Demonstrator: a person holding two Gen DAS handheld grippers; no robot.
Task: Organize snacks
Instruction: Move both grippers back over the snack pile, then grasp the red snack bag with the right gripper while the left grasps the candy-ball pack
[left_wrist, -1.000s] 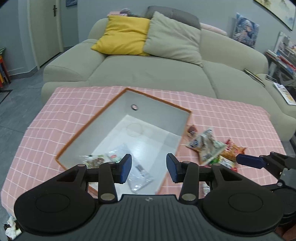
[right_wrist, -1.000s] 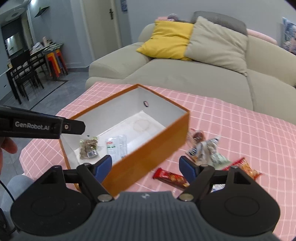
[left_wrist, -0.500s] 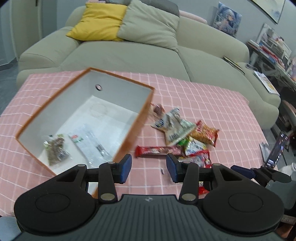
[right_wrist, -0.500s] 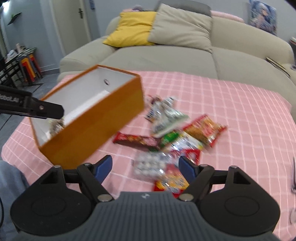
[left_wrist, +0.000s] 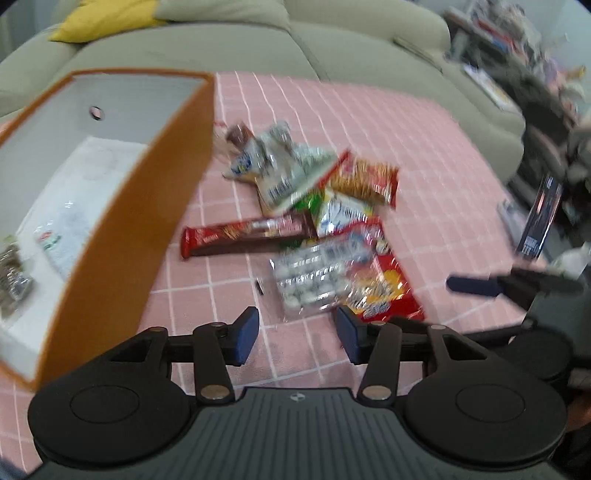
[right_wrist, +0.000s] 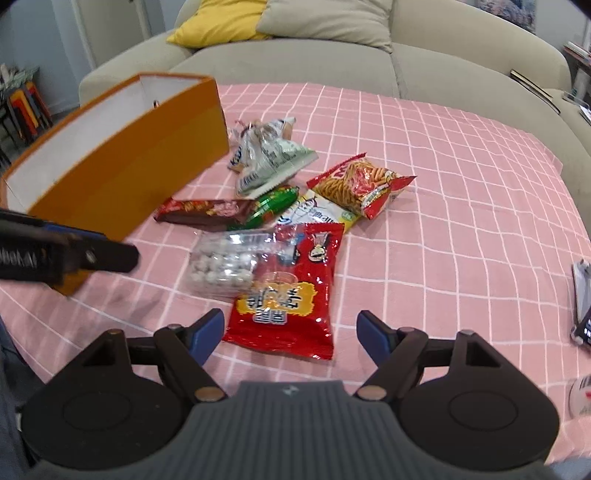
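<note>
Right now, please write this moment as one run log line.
left tool: open, empty | right tool: open, over red snack bag | orange box: two packets inside

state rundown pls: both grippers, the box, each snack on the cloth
left gripper: open, empty
right gripper: open, empty, above red snack bag
orange box: open, no lid, two packets inside
red snack bag: flat, sealed
clear bag of white balls: lying partly on red snack bag
chocolate bar: flat, beside box
orange chip bag: flat, sealed
silver packets: piled by box corner
</note>
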